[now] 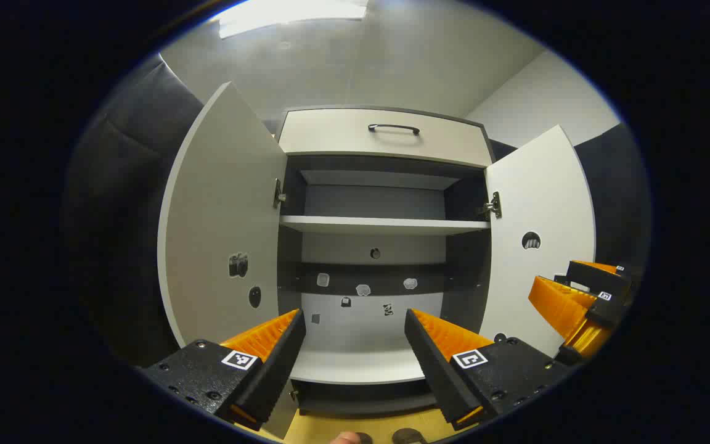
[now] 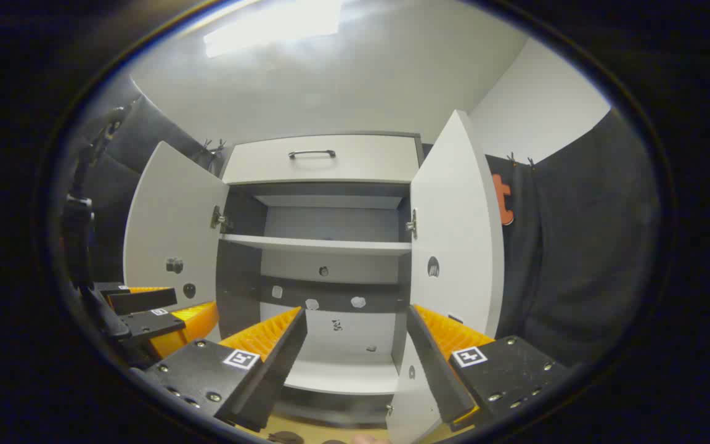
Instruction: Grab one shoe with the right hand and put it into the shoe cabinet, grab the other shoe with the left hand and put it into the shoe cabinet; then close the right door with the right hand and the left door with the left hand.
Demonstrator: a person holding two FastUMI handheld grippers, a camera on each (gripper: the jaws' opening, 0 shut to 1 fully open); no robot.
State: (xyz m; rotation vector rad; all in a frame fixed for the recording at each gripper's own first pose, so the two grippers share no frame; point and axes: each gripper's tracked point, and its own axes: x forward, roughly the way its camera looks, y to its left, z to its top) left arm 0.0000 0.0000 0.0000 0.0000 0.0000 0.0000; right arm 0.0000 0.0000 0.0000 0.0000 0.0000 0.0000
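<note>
A pale ceiling with a bright lamp and dark cloth walls close in the booth, and the shoe cabinet (image 1: 386, 246) stands straight ahead with both doors swung wide. Its shelves look bare: the middle shelf (image 1: 386, 224) carries nothing and neither does the bottom board (image 1: 361, 364) below it — no shoe lies inside. At the foot of the cabinet, on the yellowish floor (image 1: 330, 428), some small dark rounded shapes peep in at the very edge of the left gripper view; they may be the shoes, but they are cut off too much to say.

The left door (image 1: 225, 222) and the right door (image 1: 540, 240) both hang open on their hinges, and a drawer (image 1: 386, 135) with a dark handle sits above the opening.

The left tool (image 1: 355, 336) is spread wide in front of the cabinet with nothing between its fingers. The right tool (image 2: 355, 336) is likewise wide apart and carries nothing, close by the right door's edge.

So I judge the task barely begun, with the first step in hand — fetching a shoe with the right tool. That calls for dropping it toward the floor before the cabinet, finding the shoe, and closing on it.
</note>
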